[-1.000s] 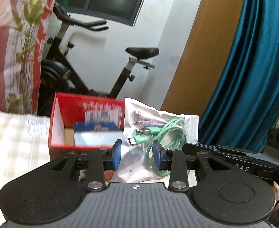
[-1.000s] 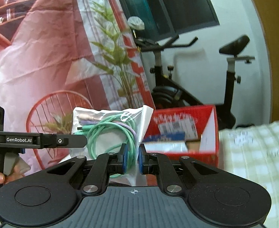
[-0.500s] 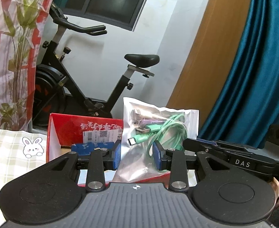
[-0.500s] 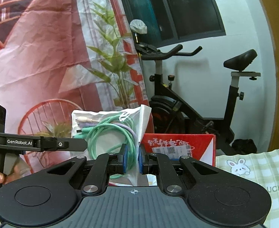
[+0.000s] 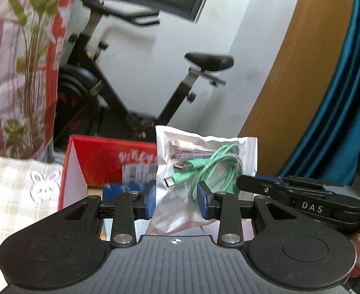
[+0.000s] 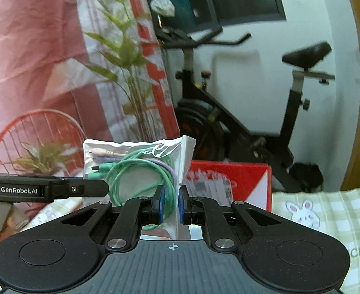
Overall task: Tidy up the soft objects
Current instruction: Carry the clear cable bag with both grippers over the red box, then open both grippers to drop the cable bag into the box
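Note:
A clear plastic bag of green and purple cables [image 5: 204,164] hangs in the air in front of a red cardboard box [image 5: 111,161]. My right gripper [image 6: 171,204] is shut on the bag's [image 6: 140,169] right edge and holds it up. My left gripper [image 5: 175,202] is open, its blue pads on either side of the bag's lower part, not pinching it. The right gripper's body [image 5: 302,201] shows at the right of the left wrist view, and the left gripper's body [image 6: 45,188] at the left of the right wrist view.
The red box [image 6: 231,181] stands open on a checked cloth with a rabbit print [image 6: 327,220]. An exercise bike [image 6: 241,112] stands behind it, a red-and-white plant curtain [image 6: 57,73] to the left, and a teal curtain [image 5: 346,98] to the right.
Both grippers and the bag have risen, so the box sits lower and its inside shows less. The right gripper's grip is unchanged and the left stays open around the bag.

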A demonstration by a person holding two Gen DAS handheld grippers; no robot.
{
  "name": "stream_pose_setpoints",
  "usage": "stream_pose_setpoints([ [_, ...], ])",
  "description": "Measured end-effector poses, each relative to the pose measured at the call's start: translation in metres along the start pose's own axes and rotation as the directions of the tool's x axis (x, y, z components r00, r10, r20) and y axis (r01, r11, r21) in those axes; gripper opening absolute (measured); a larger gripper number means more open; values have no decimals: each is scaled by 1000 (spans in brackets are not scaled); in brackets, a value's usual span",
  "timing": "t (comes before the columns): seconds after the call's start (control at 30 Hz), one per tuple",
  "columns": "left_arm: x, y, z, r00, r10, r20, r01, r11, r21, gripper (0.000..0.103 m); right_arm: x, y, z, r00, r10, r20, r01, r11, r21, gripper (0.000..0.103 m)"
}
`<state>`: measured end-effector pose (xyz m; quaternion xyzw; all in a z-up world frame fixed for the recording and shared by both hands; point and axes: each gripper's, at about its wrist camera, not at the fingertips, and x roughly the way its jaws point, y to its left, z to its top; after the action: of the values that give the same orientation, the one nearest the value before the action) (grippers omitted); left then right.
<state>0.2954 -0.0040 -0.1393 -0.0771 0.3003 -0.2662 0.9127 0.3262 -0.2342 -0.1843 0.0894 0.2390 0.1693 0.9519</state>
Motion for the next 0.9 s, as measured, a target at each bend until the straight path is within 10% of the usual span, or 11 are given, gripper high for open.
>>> stream_pose_setpoints([
  [0.33, 40, 18, -18, 990, 34, -138, -38, 999, -26, 39, 55, -20, -31, 985, -42, -166, 51, 997, 53, 11],
  [0.5, 40, 19, -17, 985, 89, -144, -88, 996, 16, 70, 62, -20, -34, 980, -93, -175, 96, 995, 8, 22],
  [0.73, 20, 19, -15, 982, 153, -109, -148, 988, 54, 71, 49, -9, -36, 982, -104, -157, 94, 993, -66, 24],
  [0.9, -3, 11, -14, 982, 179, -67, -174, 982, 77, 81, 30, 1, -37, 988, -109, -107, 99, 991, -95, 56],
])
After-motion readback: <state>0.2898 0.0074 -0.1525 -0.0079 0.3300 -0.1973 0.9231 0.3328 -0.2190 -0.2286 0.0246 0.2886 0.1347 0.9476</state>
